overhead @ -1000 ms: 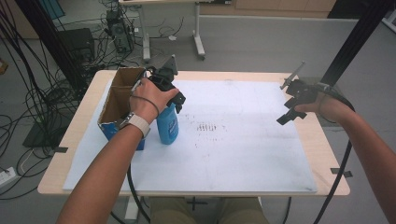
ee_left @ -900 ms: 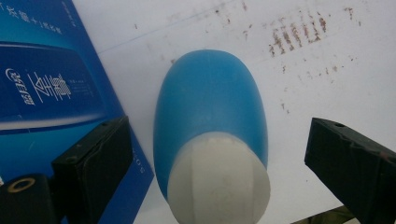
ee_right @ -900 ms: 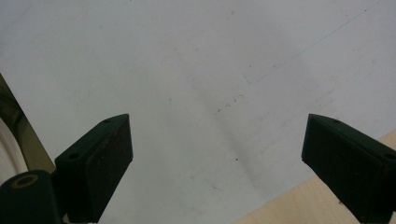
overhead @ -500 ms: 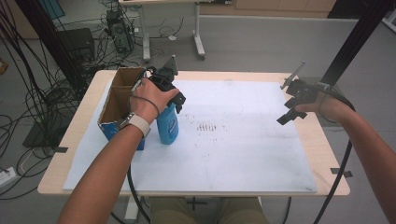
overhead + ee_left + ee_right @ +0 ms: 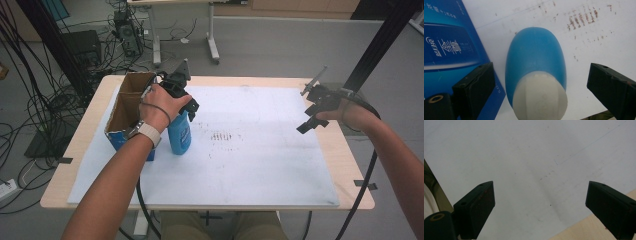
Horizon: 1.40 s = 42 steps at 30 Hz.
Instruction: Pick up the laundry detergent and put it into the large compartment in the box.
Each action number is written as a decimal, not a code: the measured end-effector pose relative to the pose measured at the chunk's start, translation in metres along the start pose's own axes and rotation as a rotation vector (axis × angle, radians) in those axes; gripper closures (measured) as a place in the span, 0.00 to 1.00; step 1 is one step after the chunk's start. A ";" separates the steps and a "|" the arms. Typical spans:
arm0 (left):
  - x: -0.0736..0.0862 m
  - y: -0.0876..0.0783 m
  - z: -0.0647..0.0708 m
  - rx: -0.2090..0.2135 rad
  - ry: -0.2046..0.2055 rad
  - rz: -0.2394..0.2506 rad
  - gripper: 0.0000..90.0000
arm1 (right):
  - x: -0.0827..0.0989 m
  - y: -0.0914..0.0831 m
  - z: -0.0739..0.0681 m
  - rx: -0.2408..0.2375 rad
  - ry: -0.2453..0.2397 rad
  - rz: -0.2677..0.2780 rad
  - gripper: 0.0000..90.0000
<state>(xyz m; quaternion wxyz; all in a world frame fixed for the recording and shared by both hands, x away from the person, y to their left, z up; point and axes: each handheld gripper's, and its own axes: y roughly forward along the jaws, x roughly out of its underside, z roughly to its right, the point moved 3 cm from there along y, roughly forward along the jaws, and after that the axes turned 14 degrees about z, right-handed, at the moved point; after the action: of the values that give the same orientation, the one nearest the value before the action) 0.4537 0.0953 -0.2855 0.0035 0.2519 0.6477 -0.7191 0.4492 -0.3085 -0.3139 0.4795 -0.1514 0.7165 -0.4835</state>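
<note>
Hovering with jaws spread wide around a blue bottle (image 5: 179, 136) standing upright beside a cardboard box (image 5: 125, 107), the left gripper (image 5: 182, 97) brackets its white cap; the right gripper (image 5: 316, 107) hangs open over the white sheet (image 5: 260, 155).

In the high view the left hand (image 5: 159, 106) hides the top of the blue bottle (image 5: 179, 136), whose white cap (image 5: 540, 97) is cut off by the left gripper view's bottom edge.
</note>
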 end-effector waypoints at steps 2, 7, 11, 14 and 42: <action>0.000 0.000 0.000 0.001 0.000 0.002 0.09 | 0.000 0.000 0.000 0.000 0.001 -0.001 0.10; 0.000 0.000 0.000 0.002 0.003 -0.003 0.09 | 0.000 0.000 0.000 0.000 0.001 0.000 0.10; 0.000 0.001 0.001 -0.001 0.004 -0.004 0.09 | 0.000 0.000 0.000 0.000 0.001 0.000 0.10; 0.000 0.001 0.000 0.001 0.005 -0.001 0.09 | 0.000 0.000 0.000 0.000 0.000 -0.001 0.10; 0.000 0.002 0.002 0.003 0.006 -0.001 0.10 | 0.001 -0.001 -0.001 0.001 0.003 0.001 0.10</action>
<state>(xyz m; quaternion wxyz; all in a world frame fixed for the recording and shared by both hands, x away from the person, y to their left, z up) 0.4536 0.0936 -0.2872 0.0010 0.2537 0.6465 -0.7195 0.4479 -0.3093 -0.3135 0.4789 -0.1500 0.7170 -0.4838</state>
